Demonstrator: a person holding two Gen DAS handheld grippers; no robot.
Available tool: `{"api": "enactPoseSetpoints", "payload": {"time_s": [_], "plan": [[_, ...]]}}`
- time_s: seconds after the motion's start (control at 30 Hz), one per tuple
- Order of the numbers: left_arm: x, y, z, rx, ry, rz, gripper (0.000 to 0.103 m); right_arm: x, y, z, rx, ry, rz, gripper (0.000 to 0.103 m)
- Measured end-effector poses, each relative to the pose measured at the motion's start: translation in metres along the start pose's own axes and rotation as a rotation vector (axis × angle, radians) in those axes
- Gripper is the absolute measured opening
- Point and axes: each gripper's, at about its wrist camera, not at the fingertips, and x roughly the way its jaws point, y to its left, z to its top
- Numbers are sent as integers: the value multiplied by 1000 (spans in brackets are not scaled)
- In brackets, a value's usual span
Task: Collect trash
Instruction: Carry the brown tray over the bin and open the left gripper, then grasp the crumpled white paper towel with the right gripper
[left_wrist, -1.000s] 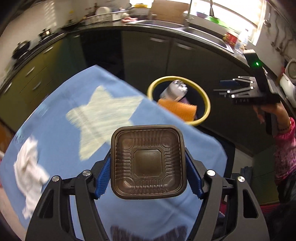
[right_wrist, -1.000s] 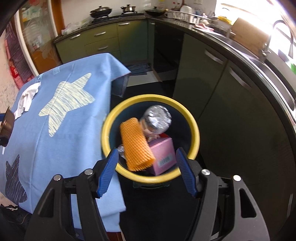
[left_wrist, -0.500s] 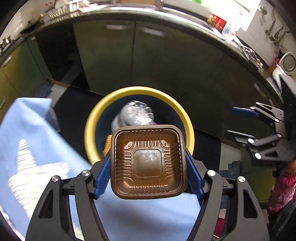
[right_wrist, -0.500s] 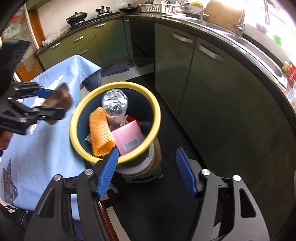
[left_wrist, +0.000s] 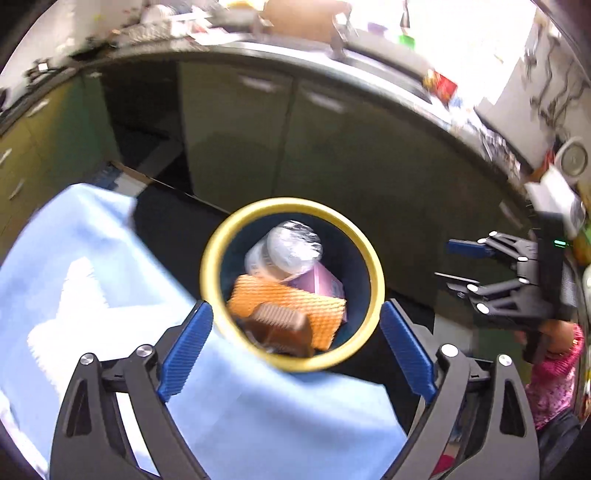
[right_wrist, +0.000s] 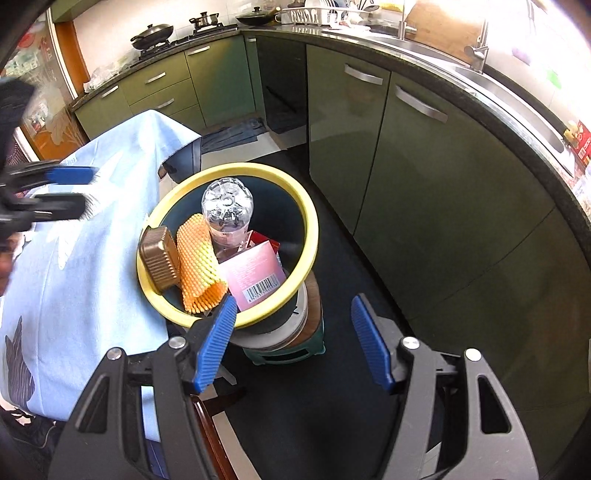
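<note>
The yellow-rimmed dark bin (left_wrist: 364, 240) (right_wrist: 312, 221) stands beside the blue-clothed table. A brown plastic tray (left_wrist: 280, 325) (right_wrist: 159, 256) lies in it against the near rim, next to an orange foam net (left_wrist: 295, 301) (right_wrist: 197, 266), a clear bottle (left_wrist: 288, 245) (right_wrist: 227, 208) and a pink box (right_wrist: 255, 275). My left gripper (left_wrist: 295, 347) is open and empty just above the bin's near rim. My right gripper (right_wrist: 291, 341) is open and empty, to the right of the bin; it also shows in the left wrist view (left_wrist: 458, 266).
The table with a light blue star cloth (left_wrist: 92, 280) (right_wrist: 92, 236) touches the bin's left side. The bin rests on a stack of stools (right_wrist: 291, 343). Green kitchen cabinets (right_wrist: 406, 155) and a dark counter curve behind and to the right.
My left gripper has opened and let go of the brown tray, which now lies in the bin. The right gripper has drawn back a little from the bin.
</note>
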Motion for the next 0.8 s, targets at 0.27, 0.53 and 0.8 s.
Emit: {"api": "enactPoseSetpoints", "payload": {"time_s": [0.27, 0.53, 0.8], "plan": [[-110, 70, -96, -186, -160, 102, 96, -2, 24, 9, -36, 10, -1, 62], [-168, 131, -210, -361, -214, 264, 97, -1, 93, 30, -150, 4, 36, 62], [-215, 177, -310, -553, -247, 397, 98, 15, 215, 64, -355, 16, 168, 62]]}}
